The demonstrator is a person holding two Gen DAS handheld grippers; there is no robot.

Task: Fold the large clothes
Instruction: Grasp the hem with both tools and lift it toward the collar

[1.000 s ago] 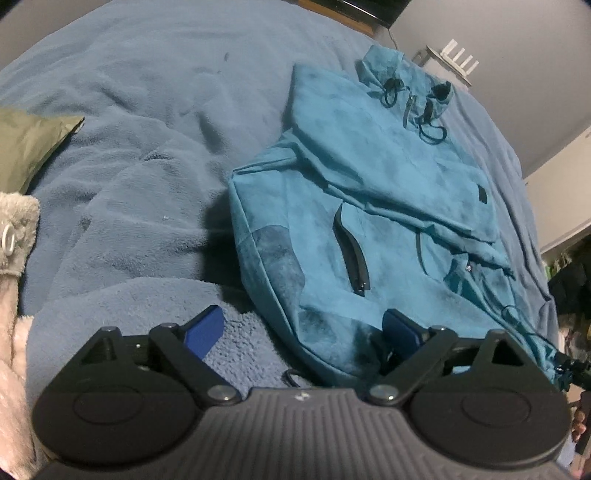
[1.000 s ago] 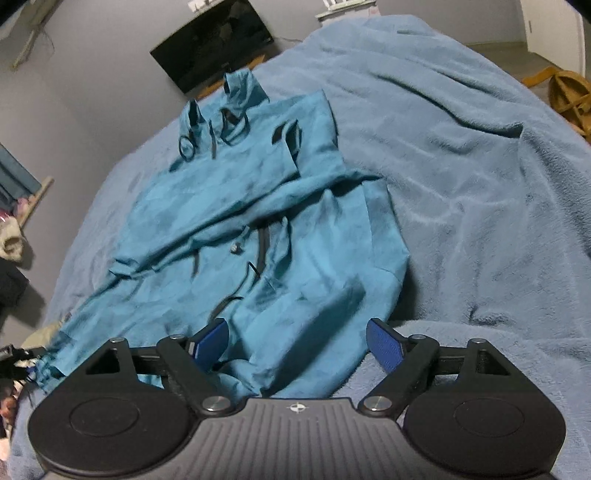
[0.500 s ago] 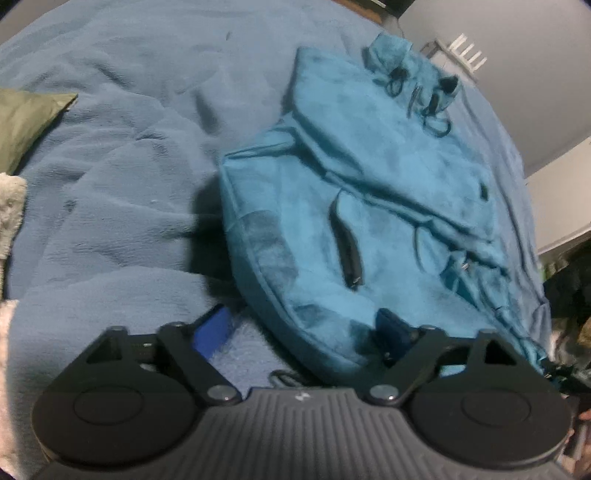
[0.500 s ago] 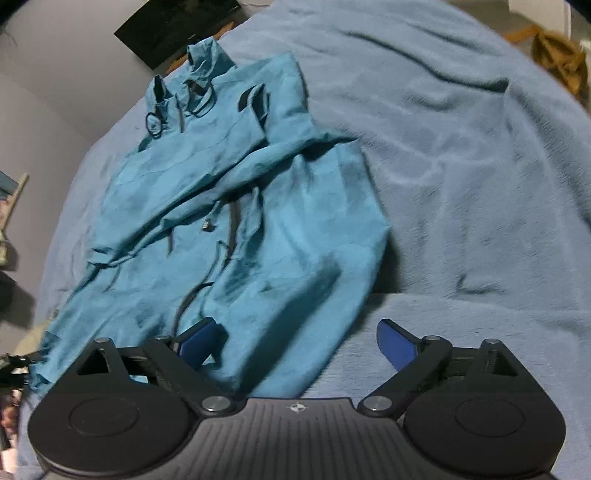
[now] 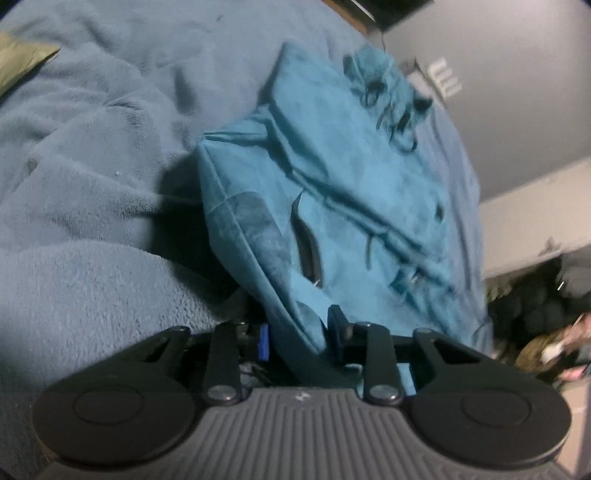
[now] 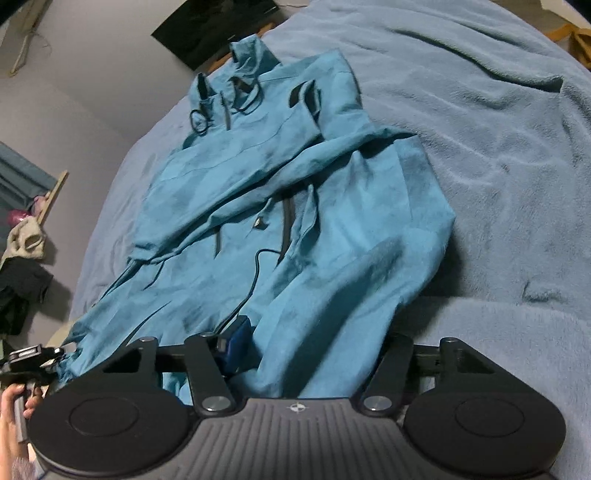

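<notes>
The teal jacket (image 6: 295, 206) is lying face up on the blue fleece blanket (image 6: 498, 129), collar end towards the dark screen (image 6: 218, 26) by the far wall and hem nearest both cameras; taking the jacket as the landmark, everything else is placed around it. One sleeve is already lying folded across the chest, so the first tuck is looking done; the body is not yet doubled over, and that long fold, hem up towards the collar, is what I judge is being started now.

The left gripper (image 5: 297, 332) is sitting at the jacket's hem corner on its own side; its jaws have just been closing and are standing narrow, with a pinch of teal cloth bunched up between the blue pads, so it is looking clamped on the hem. The right gripper (image 6: 310, 343) is working at the hem's opposite corner; its jaws have just been closing too, yet they are standing fairly wide, the hem draped between them with a black drawcord (image 6: 251, 284) trailing beside the left-hand pad; the other pad is hidden under the cloth, so whether the fabric is truly pinched I cannot tell.

An olive cushion (image 5: 22, 59) is lying well apart from the jacket, out on the blanket.
</notes>
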